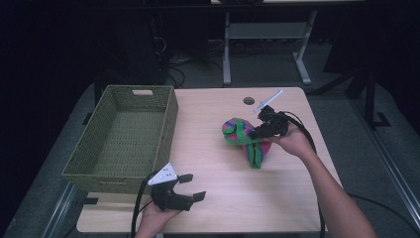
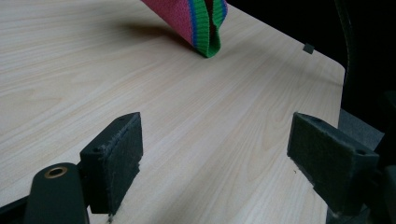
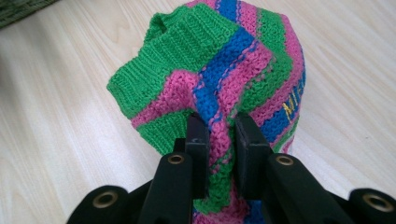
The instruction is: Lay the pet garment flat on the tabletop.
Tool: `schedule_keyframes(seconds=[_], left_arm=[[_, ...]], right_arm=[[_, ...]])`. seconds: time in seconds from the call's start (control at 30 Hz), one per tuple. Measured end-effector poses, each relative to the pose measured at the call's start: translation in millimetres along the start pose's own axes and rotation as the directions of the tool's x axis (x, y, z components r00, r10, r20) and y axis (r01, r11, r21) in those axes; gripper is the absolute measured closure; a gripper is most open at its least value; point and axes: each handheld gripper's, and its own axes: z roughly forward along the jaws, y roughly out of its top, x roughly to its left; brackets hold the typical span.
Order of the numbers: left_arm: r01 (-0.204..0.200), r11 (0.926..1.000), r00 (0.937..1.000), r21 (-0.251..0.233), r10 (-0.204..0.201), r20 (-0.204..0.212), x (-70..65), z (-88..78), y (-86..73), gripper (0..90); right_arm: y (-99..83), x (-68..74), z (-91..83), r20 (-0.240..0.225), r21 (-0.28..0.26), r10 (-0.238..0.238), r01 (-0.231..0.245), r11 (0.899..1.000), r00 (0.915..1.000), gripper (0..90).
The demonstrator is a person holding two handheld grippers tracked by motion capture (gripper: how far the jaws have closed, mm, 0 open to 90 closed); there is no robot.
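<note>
**Right claw pinching the knit, left claw idle and wide**

While you scan the high view, start with the table [image 1: 218, 198]: light wood, rounded corners, a small round hole [image 1: 248, 100] near its far edge. Your basket [image 1: 124, 141] sits on the table's left part, green woven, handle slot in the far wall; nothing visible inside it.

Knit [image 1: 245, 139] is right of centre on the table, well apart from the basket. It's striped pink, green and blue, bunched up, with a green ribbed cuff. Some yellow lettering on one side, too little showing to read.

Your right gripper [image 1: 257, 133] is on the knit's right side. Right gripper view shows both jaws nearly together with a fold of knit [image 3: 219, 84] pinched between them.

Your left gripper [image 1: 190, 186] is at the near edge, just in front of the basket's near corner. Jaws spread wide, nothing between them, bare wood below. Cuff end of the knit [image 2: 205, 28] shows far ahead of it.
</note>
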Motion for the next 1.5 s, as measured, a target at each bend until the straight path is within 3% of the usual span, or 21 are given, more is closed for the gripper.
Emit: schedule_keyframes(seconds=[0.5,0.77,1.23,1.5], left_arm=[[-0.011,0.9999,0.9999,0.009,0.011,-0.003,0.8,0.2,0.3,18.0],[-0.01,0.9999,0.9999,0.008,0.01,-0.001,0.2,0.7,0.2,18.0],[-0.018,0.9998,0.9998,0.01,0.018,0.001,0.7,0.1,0.6,17.9],[-0.016,0.9999,0.9999,0.001,0.016,0.004,-1.0,0.6,0.6,17.8]], right_arm=[[-1.5,12.3,-25.1,0.002,-0.042,-0.024,0.024,0.999,0.9997,77.8],[-4.5,30.0,-36.5,-0.002,-0.055,-0.06,0.06,0.997,0.9982,77.8],[-24.7,62.8,-45.2,-0.028,-0.084,-0.075,0.072,0.994,0.9968,77.7],[-36.7,82.5,-38.0,-0.061,-0.079,-0.085,0.081,0.994,0.9945,77.7]])
